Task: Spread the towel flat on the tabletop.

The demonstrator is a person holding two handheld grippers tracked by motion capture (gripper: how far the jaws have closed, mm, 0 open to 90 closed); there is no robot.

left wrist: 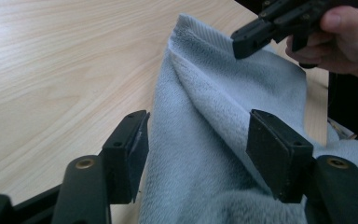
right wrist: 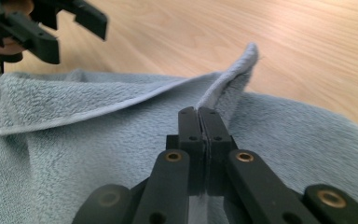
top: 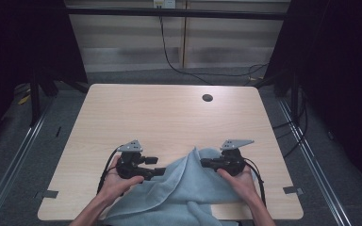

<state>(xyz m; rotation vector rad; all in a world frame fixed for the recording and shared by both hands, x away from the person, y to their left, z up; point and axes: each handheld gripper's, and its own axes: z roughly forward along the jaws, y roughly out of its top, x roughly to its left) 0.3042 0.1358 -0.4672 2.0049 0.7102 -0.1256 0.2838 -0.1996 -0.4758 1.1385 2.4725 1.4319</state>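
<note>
A light blue terry towel (top: 184, 188) lies rumpled at the table's near edge, middle to right, partly hanging over it. One hemmed corner stands raised in a fold, pointing toward the table's centre.

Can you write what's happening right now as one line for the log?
towel: light blue, rumpled, near table edge | left gripper: open, jaws astride a fold | right gripper: shut, whether on towel unclear

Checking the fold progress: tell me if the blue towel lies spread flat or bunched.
Bunched. The light blue towel is rumpled at the table's near edge, one corner raised in a ridge, hem doubled over, beside the shut right gripper.
</note>
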